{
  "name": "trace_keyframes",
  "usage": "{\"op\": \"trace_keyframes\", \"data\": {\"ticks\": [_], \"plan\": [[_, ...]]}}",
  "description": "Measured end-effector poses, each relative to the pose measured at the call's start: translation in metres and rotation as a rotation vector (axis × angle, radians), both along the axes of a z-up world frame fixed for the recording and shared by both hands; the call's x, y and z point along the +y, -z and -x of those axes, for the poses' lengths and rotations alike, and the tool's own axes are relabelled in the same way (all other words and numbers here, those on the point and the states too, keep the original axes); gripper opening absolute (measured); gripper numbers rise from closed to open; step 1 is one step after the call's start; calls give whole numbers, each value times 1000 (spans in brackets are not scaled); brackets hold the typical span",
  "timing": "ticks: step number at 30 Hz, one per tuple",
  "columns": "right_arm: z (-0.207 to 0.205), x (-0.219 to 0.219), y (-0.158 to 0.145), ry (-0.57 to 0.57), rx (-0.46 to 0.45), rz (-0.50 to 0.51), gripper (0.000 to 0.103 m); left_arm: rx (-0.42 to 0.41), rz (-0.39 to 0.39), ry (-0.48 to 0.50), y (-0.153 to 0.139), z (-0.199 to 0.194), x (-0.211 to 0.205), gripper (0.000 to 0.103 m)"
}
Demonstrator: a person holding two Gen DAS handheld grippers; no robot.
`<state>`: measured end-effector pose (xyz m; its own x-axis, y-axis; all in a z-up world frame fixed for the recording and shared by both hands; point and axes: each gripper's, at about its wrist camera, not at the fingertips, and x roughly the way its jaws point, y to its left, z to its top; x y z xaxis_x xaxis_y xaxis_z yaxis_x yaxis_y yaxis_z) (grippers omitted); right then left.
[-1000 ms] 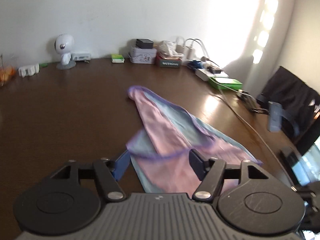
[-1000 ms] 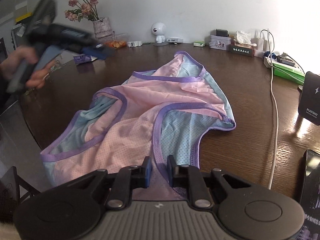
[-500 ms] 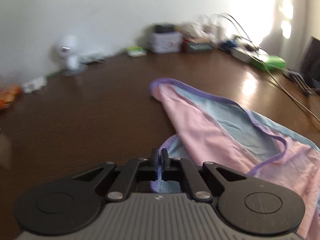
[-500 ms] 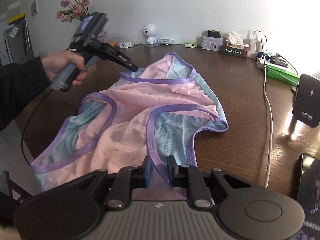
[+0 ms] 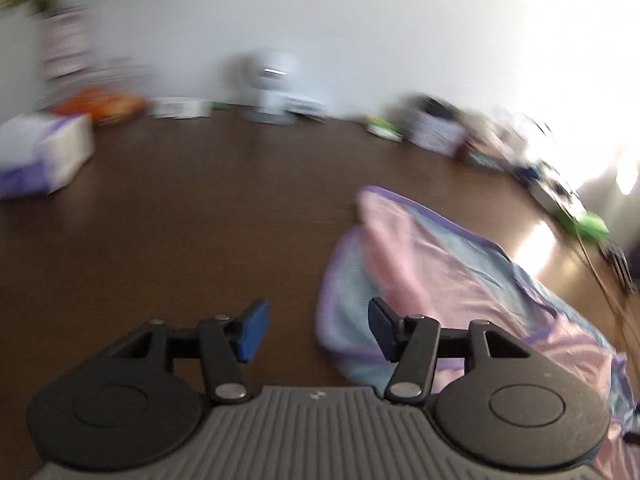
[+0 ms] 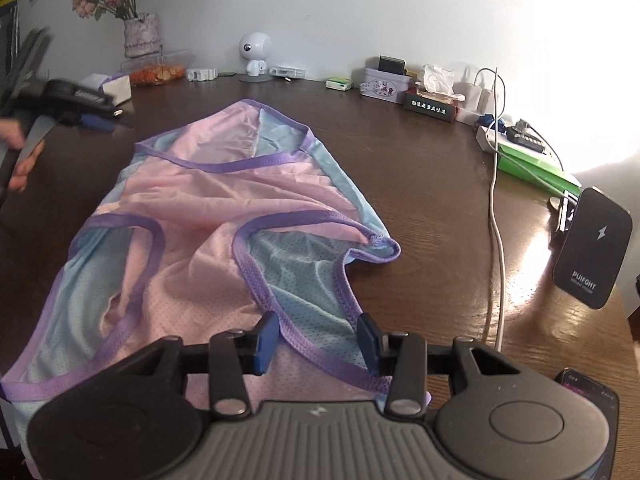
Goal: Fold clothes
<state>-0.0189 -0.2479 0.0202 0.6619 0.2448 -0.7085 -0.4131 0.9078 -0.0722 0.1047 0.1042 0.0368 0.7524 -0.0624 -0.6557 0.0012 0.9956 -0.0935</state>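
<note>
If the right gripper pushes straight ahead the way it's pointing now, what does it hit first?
Most likely the pink and blue garment: the right gripper, jaws just opened, points down onto its purple-trimmed mesh edge, which lies between the pads. Depth is uncertain.

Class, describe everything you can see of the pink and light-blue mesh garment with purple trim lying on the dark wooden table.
The pink and light-blue mesh garment with purple trim looks like a thin, perforated sleeveless top. Purple binding edges its neck and arm openings. It lies spread but wrinkled on the dark wooden table, with the pink layer rumpled over the blue. The right gripper stands open over the near edge, purple binding between its fingers, not pinched. The left gripper, also open, sits at its far left edge, gripping nothing.
</note>
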Motion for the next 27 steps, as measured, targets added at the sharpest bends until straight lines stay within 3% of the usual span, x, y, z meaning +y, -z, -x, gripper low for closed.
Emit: {"op": "trace_keyframes", "data": {"ticks": [3,7,9,11,15,20,24,27], "plan": [[12,10,-4,7,-30,22,40,31,-101,42,11,-34,-17,58],[34,17,-11,-34,-53,-55,41,-7,-93,48,20,-45,-16,57],[41,18,-11,-59,-44,-103,41,-27,-115,39,25,-48,-20,44],[40,20,-8,-59,-27,-114,41,-36,-128,57,25,-47,-26,3],[38,20,-3,-76,0,-119,41,-38,-205,39,26,-42,-38,3],[36,14,4,-82,1,-117,41,-30,-263,-89,23,-14,-18,3],[30,4,6,-58,-13,-114,41,-1,-250,-207,18,14,8,3],[27,-7,2,-52,-11,-148,41,33,-240,-228,13,25,15,4]]}}
